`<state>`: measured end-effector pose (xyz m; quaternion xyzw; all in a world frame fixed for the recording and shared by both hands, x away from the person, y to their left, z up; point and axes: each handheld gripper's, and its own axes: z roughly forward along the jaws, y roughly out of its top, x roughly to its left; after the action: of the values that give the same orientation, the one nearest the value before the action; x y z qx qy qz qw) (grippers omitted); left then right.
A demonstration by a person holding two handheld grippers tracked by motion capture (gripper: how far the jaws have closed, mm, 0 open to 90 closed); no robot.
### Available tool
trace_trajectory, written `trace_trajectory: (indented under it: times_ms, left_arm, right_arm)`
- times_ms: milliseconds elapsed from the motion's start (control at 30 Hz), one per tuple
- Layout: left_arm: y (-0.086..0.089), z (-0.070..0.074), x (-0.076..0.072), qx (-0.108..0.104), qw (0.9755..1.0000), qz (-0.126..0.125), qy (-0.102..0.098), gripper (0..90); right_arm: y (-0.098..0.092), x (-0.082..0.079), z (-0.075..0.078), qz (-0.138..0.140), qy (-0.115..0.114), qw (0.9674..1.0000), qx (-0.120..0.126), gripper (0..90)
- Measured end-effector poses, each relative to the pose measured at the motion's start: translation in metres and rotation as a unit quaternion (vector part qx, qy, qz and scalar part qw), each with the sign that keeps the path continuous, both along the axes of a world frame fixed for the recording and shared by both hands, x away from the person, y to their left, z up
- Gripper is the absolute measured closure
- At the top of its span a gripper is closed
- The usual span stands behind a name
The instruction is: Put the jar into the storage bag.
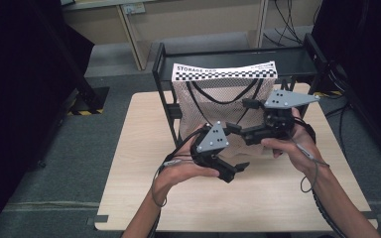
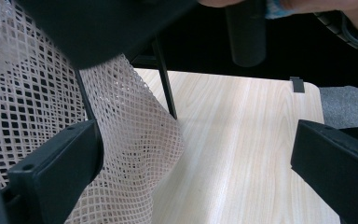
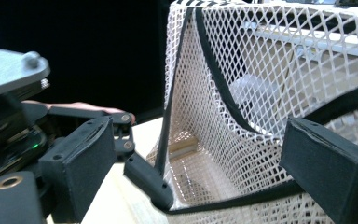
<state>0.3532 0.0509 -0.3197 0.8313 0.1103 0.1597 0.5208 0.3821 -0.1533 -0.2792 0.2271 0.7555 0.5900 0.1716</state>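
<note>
Forearms enter bottom centre. We see the left gripper [image 1: 228,171] at mid-frame, jaws wide apart, holding nothing, mesh just beside one jaw. Right gripper [image 1: 235,130] above it, jaws also spread and empty, facing the bag [image 1: 218,91], which hangs from the rack [image 1: 161,84] at upper centre over the table [image 1: 139,148]. Risks, we judge: a jaw snagging mesh, or a tug tipping the rack.
</note>
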Motion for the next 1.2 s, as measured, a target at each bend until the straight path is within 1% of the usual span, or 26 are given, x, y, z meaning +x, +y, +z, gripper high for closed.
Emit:
trace_trajectory:
  times_ms: [133,400,767,867,967,1033,1200]
  left_arm:
    - [0.000,0.000,0.000,0.000,1.0000,0.000,0.000,0.8]
    - [0.000,0.000,0.000,0.001,1.0000,0.000,0.000,0.8]
    - [0.000,0.000,0.000,0.002,1.0000,0.000,0.000,0.8]
    - [0.000,0.000,0.000,0.002,1.0000,0.000,0.000,0.8]
    - [0.000,0.000,0.000,0.002,1.0000,0.000,0.000,0.8]
    - [0.000,0.000,0.000,0.002,1.0000,0.000,0.000,0.8]
    - [0.000,0.000,-0.001,0.002,1.0000,0.000,-0.001,0.8]
  right_arm:
    - [-0.005,-0.008,-0.004,-0.001,-0.005,1.0000,-0.002,8.8]
    - [-0.016,-0.014,-0.013,-0.007,-0.008,0.9999,-0.002,7.8]
    - [-0.029,-0.022,-0.038,-0.011,0.006,0.9999,0.008,7.5]
    - [-0.030,-0.024,-0.044,-0.017,0.003,0.9998,0.006,7.4]
    - [-0.031,-0.027,-0.050,-0.017,0.005,0.9998,0.006,7.4]
    - [-0.032,-0.028,-0.054,-0.019,0.002,0.9998,0.005,7.3]
    - [-0.034,-0.032,-0.064,-0.022,0.005,0.9997,0.005,6.4]
